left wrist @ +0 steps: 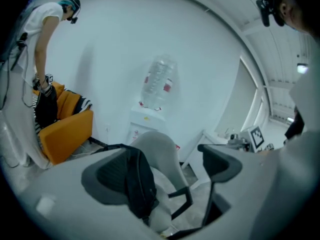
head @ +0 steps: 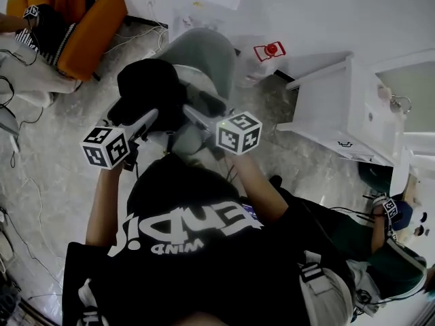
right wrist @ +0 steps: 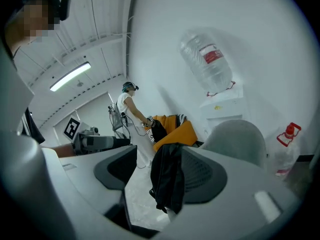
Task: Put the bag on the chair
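Observation:
The black bag (head: 146, 90) hangs above the seat of the grey chair (head: 207, 56), carried between my two grippers. In the left gripper view a black strap of the bag (left wrist: 137, 184) drapes over one finger (left wrist: 107, 176). The other finger (left wrist: 220, 164) stands far off, so the left gripper (left wrist: 170, 169) is open, with the chair (left wrist: 162, 151) beyond it. In the right gripper view black bag fabric (right wrist: 167, 181) hangs over one pad (right wrist: 205, 176) while the other pad (right wrist: 117, 166) stays apart. The right gripper (right wrist: 157, 171) is open too. From the head, the left gripper (head: 151, 117) and right gripper (head: 192, 115) both reach under the bag.
An orange armchair (head: 88, 26) stands at the back left with a person (left wrist: 45, 59) bent over it. A water dispenser with a bottle (left wrist: 157, 84) is against the wall behind the chair. A white cabinet (head: 340, 107) is at the right, a red-capped jug (head: 268, 49) beside the chair.

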The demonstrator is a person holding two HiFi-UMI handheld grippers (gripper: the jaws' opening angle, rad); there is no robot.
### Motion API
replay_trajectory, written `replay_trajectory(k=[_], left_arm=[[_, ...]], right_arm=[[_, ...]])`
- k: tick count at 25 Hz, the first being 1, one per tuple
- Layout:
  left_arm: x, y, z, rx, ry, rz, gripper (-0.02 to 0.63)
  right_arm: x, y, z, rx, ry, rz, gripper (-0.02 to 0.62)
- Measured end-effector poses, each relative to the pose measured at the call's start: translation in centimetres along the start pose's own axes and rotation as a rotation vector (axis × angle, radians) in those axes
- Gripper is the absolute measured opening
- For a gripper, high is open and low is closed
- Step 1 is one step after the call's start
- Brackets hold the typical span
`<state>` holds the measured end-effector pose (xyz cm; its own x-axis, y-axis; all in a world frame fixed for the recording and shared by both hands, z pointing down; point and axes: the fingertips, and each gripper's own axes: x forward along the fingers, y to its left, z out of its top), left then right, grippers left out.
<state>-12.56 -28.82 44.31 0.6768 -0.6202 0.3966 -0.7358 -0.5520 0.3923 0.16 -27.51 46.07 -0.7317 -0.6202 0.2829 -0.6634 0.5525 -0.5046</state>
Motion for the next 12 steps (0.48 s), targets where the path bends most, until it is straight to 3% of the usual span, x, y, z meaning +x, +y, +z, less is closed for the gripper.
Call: replay_trajectory(k=[3,6,12], left_arm=[[-1.3,-1.5,0.1,0.004,-0.030,-0.025,0.376],[-2.5,-1.8,-0.2,0.015,-0.049,-0.014,0.198],[-3.6,-2.1,-0.5,0.044,-0.082,-0.009,0.006]], right_arm=[[-1.8,1.1,0.6,-0.023,-0.041,-0.016,0.242],[-3.2,2.0,0.6,-0.052,-0.052,-0.022,0.189],[-5.1,1.8,-0.4,-0.049,-0.082,-0.068,0.027]])
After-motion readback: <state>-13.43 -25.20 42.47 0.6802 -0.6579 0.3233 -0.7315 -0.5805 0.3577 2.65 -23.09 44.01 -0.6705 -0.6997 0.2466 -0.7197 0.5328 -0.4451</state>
